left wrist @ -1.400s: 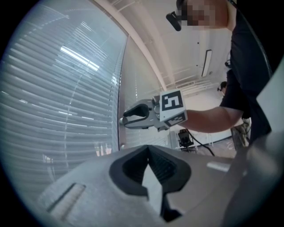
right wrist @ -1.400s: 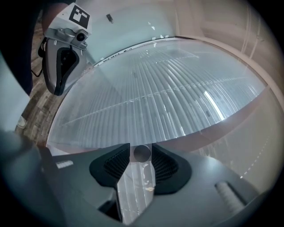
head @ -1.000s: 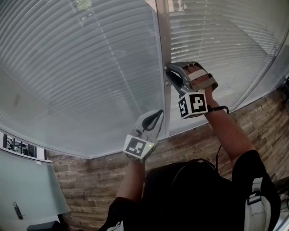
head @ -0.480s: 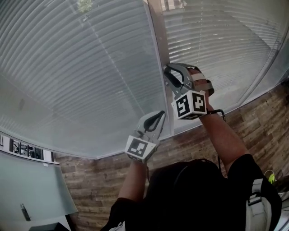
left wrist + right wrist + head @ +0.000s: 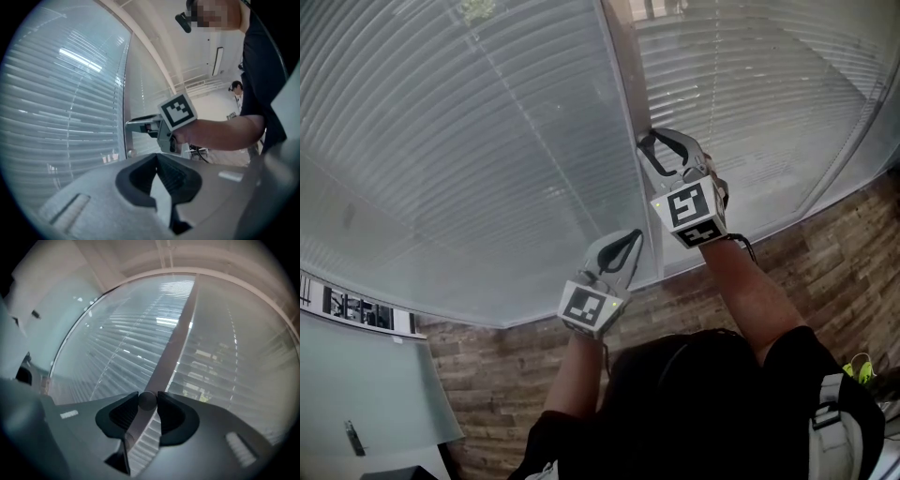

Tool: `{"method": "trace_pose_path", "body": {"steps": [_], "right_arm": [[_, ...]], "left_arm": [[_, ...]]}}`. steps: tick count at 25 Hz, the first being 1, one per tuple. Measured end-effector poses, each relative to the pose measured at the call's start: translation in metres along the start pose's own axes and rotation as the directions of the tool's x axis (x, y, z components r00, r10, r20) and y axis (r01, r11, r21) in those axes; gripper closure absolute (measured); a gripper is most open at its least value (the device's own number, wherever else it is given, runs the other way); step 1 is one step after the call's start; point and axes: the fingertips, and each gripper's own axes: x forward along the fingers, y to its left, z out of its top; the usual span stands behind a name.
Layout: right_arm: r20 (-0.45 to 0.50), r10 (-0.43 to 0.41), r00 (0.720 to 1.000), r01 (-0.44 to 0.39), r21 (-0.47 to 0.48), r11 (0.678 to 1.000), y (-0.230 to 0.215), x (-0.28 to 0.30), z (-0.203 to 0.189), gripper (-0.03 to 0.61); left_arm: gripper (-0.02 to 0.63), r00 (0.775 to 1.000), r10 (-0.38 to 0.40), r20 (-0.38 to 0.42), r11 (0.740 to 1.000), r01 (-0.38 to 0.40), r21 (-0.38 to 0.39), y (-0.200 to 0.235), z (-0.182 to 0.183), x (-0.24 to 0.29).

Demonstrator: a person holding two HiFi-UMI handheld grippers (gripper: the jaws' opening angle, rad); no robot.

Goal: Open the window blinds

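Since a second ago the right hand-held gripper (image 5: 652, 145) has rolled over at the window post (image 5: 623, 75). Its marker cube (image 5: 689, 208) now faces up toward the head camera, where the back of the hand showed before. The left hand-held gripper (image 5: 630, 240) has hardly shifted.

The blinds (image 5: 469, 159) hang in two panels, one on each side of the grey post, and fill most of the head view. Their slats run straight across both panels, and thin cords cross them from top to bottom. A brick wall (image 5: 825, 253) runs below the sill.

The right hand-held gripper is raised against the post at the edge of the right panel. In its own view the two dark pads close on a small round knob (image 5: 146, 400), which sits right in front of the post. The left hand-held gripper is held lower, just beside the post near the bottom of the left panel. Its jaws are together at the tips with nothing between them, and they touch neither slats nor cords.
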Motion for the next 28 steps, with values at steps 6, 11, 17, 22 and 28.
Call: {"method": "trace_pose_path", "body": {"steps": [6, 11, 17, 22, 28], "right_arm": [[0.045, -0.028, 0.999, 0.009, 0.374, 0.927, -0.007, 0.000, -0.011, 0.448], [0.055, -0.053, 0.997, 0.022, 0.452, 0.892, -0.010, 0.000, -0.009, 0.448], [0.052, -0.071, 0.996, 0.038, 0.476, 0.878, -0.010, 0.000, -0.010, 0.449], [0.055, -0.070, 0.996, 0.035, 0.479, 0.877, -0.010, -0.001, -0.011, 0.449], [0.061, -0.066, 0.996, 0.030, 0.467, 0.884, -0.012, 0.002, -0.008, 0.448]], "left_arm": [[0.611, 1.000, 0.011, 0.005, 1.000, -0.011, 0.008, 0.000, -0.003, -0.005], [0.611, 1.000, 0.003, -0.011, 1.000, -0.003, 0.001, -0.003, 0.003, -0.006], [0.611, 1.000, 0.002, -0.031, 1.000, -0.002, -0.002, -0.002, 0.005, -0.009], [0.611, 1.000, -0.002, -0.021, 1.000, 0.002, -0.008, -0.002, 0.004, -0.011], [0.611, 0.999, -0.027, -0.025, 1.000, 0.027, 0.016, -0.004, -0.001, -0.009]]}}
